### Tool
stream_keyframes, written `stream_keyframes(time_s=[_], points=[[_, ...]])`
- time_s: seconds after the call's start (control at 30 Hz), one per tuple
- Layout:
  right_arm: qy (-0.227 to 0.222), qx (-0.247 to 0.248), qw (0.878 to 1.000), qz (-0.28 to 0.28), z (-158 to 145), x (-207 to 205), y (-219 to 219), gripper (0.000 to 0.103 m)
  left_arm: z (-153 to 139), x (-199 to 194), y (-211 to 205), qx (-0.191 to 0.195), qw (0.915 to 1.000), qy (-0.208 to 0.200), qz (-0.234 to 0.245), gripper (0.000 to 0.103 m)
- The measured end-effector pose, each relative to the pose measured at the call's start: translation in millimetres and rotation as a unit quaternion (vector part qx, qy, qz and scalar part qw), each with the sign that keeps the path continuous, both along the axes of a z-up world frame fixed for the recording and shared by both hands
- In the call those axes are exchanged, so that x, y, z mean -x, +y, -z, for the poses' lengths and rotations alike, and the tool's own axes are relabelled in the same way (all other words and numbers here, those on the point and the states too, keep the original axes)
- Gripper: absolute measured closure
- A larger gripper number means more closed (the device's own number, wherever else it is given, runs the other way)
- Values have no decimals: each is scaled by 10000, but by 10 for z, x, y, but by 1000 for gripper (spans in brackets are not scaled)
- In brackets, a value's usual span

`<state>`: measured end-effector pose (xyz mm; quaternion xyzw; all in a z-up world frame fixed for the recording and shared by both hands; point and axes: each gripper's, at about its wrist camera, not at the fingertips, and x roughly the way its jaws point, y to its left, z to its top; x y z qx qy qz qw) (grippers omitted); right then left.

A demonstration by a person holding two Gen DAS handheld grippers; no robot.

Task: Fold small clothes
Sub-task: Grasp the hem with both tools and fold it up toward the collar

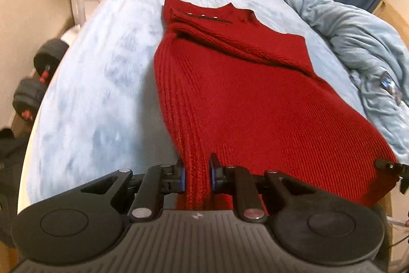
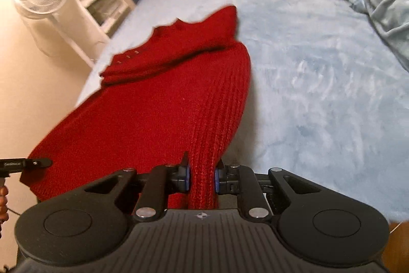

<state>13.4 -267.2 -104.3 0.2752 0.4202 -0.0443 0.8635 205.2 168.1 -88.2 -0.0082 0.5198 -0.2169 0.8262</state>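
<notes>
The red sweater (image 1: 230,83) lies along the middle of the frame on the bed (image 1: 102,83). The left gripper (image 1: 196,177) and right gripper (image 2: 202,177) each have jaws clamped on its ribbed near edge.

Left gripper (image 1: 196,177) clamped on the near hem of the red knit sweater (image 1: 230,94), ribbed fabric bunched between the blue-padded fingers (image 1: 181,179). Sweater lies lengthwise on the light blue bed cover (image 1: 102,73), collar at the far end, sleeve folded across the chest. Right gripper (image 1: 388,166) tip at the hem's right corner. Crumpled blanket (image 1: 363,47) right, dumbbells (image 1: 35,78) on floor left.
</notes>
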Motion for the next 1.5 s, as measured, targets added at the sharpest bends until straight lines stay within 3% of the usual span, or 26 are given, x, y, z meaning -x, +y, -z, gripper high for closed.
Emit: stream_keyframes(time_s=[0.23, 0.33, 0.43, 0.53, 0.63, 0.7, 0.77, 0.8, 0.83, 0.9, 1.0, 1.13, 1.27, 1.37, 1.4, 1.43, 1.5], points=[[480, -727, 9955, 365, 55, 869, 71, 86, 128, 709, 396, 61, 9983, 571, 43, 85], [533, -961, 9926, 508, 40, 833, 21, 86, 153, 681, 455, 137, 9971, 731, -148, 85], [349, -1099, 9922, 474, -214, 471, -118, 86, -29, 395, 446, 451, 9959, 743, -267, 85], [182, -1285, 9904, 481, -504, -155, -342, 86, -313, -158, 271, 684, 9960, 481, -304, 85], [126, -1332, 9883, 727, -623, -991, -666, 85, -515, -985, 67, 760, 9951, 297, -549, 84], [261, -1464, 9816, 1200, -516, -1626, -923, 81, -509, -1652, -93, 850, 9917, 287, -920, 81], [397, -1392, 9744, 1720, -346, -2114, -1151, 63, -428, -2254, -229, 971, 9871, 392, -1212, 67], [391, -1246, 9711, 1998, -272, -2280, -1244, 53, -361, -2522, -283, 884, 9838, 436, -1495, 43], [372, -1117, 9687, 2185, -213, -2350, -1312, 37, -334, -2685, -309, 701, 9793, 358, -1867, 13], [304, -935, 9660, 2390, -86, -2352, -1360, 31, -323, -2839, -270, 415, 9690, -77, -2432, 0], [155, -785, 9752, 2066, 159, -2133, -1273, 31, -180, -2905, -242, 480, 9767, -197, -2083, 0], [253, -18, 9844, 1743, 487, -2075, -1149, 31, 196, -2736, -329, 175, 9850, -122, -1715, 0], [435, -280, 9821, 1811, 812, -2175, -1107, 31, 564, -2602, -616, -316, 9927, 55, -1159, 0], [471, -185, 9832, 1756, 965, -2297, -1040, 31, 660, -2554, -843, -879, 9922, -261, -842, 1], [513, -176, 9831, 1747, 999, -2322, -1026, 31, 671, -2540, -869, -894, 9919, -368, -830, 8], [574, -203, 9821, 1781, 1030, -2347, -1016, 31, 655, -2546, -864, -809, 9922, -441, -840, 38], [385, -305, 9843, 1698, 1015, -2338, -998, 57, 624, -2633, -800, -424, 9954, -344, -787, 89]])
